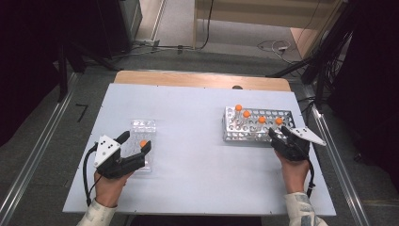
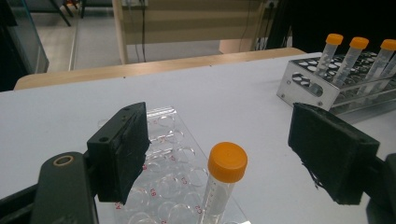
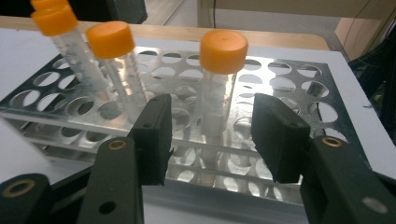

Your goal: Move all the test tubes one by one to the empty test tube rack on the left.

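My left gripper (image 1: 137,141) (image 2: 219,161) is open near the table's left. An orange-capped tube (image 1: 143,143) (image 2: 224,179) stands upright between its jaws without touching them, seated in a clear plastic well rack (image 1: 142,126) (image 2: 164,135). At the right, a metal tube rack (image 1: 256,139) (image 3: 280,84) holds several orange-capped tubes. My right gripper (image 1: 281,135) (image 3: 215,140) is at the rack's near right corner. Its jaws flank the nearest tube (image 1: 279,121) (image 3: 219,88), with a gap showing on each side.
The white table top (image 1: 197,155) has a wooden strip (image 1: 202,80) along its far edge. Dark stands and cables (image 1: 277,47) lie on the floor beyond. Metal rails (image 1: 33,155) run along both sides of the table.
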